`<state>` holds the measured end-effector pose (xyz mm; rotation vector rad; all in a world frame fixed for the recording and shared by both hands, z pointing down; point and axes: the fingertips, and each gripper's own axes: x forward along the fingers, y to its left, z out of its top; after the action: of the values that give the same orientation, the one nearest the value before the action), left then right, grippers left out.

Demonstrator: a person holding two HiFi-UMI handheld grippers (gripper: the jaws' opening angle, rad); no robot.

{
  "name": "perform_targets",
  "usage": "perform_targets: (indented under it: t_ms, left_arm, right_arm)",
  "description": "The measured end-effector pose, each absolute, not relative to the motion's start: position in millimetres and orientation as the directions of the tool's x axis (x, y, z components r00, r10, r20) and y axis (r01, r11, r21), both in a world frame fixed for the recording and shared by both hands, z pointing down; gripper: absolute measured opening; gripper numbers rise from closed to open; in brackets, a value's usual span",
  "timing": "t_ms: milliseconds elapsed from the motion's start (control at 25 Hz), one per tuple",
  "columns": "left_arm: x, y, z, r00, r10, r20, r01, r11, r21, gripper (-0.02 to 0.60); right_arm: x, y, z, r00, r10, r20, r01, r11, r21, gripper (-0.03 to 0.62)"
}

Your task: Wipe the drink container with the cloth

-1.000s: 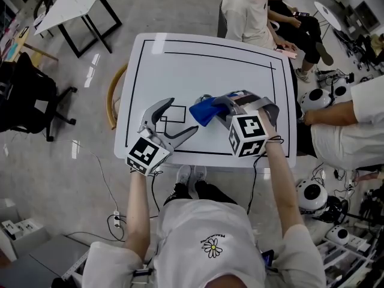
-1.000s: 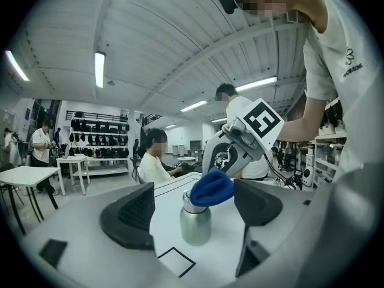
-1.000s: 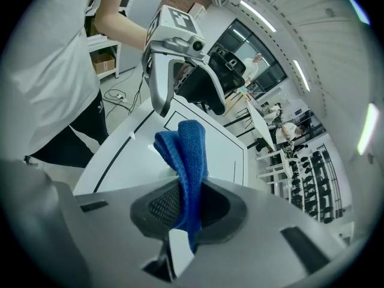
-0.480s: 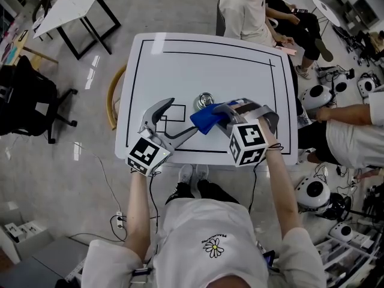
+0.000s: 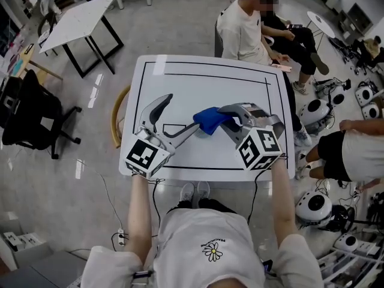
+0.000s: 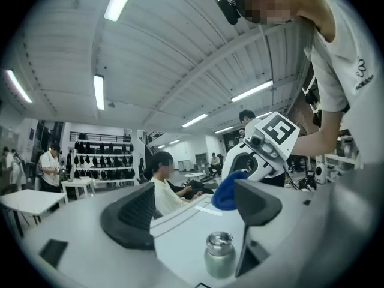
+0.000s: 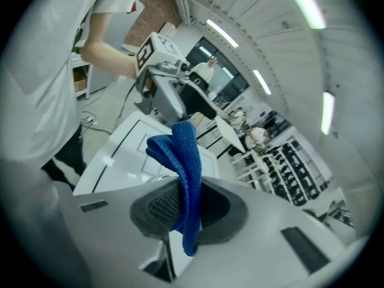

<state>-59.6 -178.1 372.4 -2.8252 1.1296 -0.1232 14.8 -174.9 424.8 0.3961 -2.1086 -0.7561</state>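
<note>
Our right gripper [image 5: 227,117], its jaws pinching the blue cloth [image 5: 210,120], has carried it across, so the cloth now hides from overhead the metal bottle [image 6: 219,254] we saw a moment ago. That bottle stands between the wide-spread jaws of our left gripper [image 6: 192,215], unclamped, so we judge wiping is about to begin.

Bright, even light comes from ceiling strip lamps [image 6: 99,92], which burn out to pure white in both gripper views. From my head the white table [image 5: 204,77] carries a patch of glare near its far left corner, and the glossy floor [image 5: 66,179] shows pale reflections. Shadows are faint. Both gripper views bend hard toward dark rims (a fisheye look). My left gripper [image 6: 192,212] and the blue cloth [image 7: 183,155] look soft, being close to the lens.
</note>
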Motion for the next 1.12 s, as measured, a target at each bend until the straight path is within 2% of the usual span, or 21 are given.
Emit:
perform_targets:
  t_ms: [120,160,240,280,400,520,800,1120]
  left_arm:
    - [-62,-184,324,0.677,-0.734,-0.046,-0.731,-0.664,-0.155,0.399]
    - [-67,-185,308,0.642,-0.762,-0.082,-0.764,-0.628,-0.149,0.330]
    - [-82,-190,279,0.541,-0.827,-0.151,-0.841,-0.528,-0.119,0.097]
    - [-90,-192,269,0.492,-0.850,-0.186,-0.870,-0.482,-0.100,0.022]
    - [-100,-193,259,0.393,-0.890,-0.230,-0.919,-0.386,-0.077,0.000]
    - [-104,-186,261,0.326,-0.918,-0.225,-0.945,-0.317,-0.080,0.000]
    - [-95,-175,267,0.305,-0.924,-0.231,-0.952,-0.294,-0.082,-0.002]
    - [-77,-170,282,0.344,-0.919,-0.191,-0.939,-0.335,-0.078,-0.002]
  right_arm:
    - [24,-197,366,-0.647,-0.649,0.400,-0.270,0.686,0.676,0.043]
    - [29,-201,348,-0.648,-0.689,0.326,-0.360,0.654,0.666,0.043]
    - [41,-207,311,-0.629,-0.759,0.170,-0.535,0.581,0.614,0.043]
    - [46,-208,295,-0.614,-0.784,0.090,-0.613,0.546,0.571,0.043]
    - [68,-207,270,-0.545,-0.832,-0.099,-0.784,0.465,0.410,0.043]
    - [87,-195,275,-0.492,-0.852,-0.177,-0.857,0.438,0.272,0.043]
    - [116,-175,310,-0.341,-0.922,-0.183,-0.940,0.331,0.082,0.043]
    - [126,-169,316,-0.293,-0.940,-0.172,-0.956,0.285,0.073,0.043]
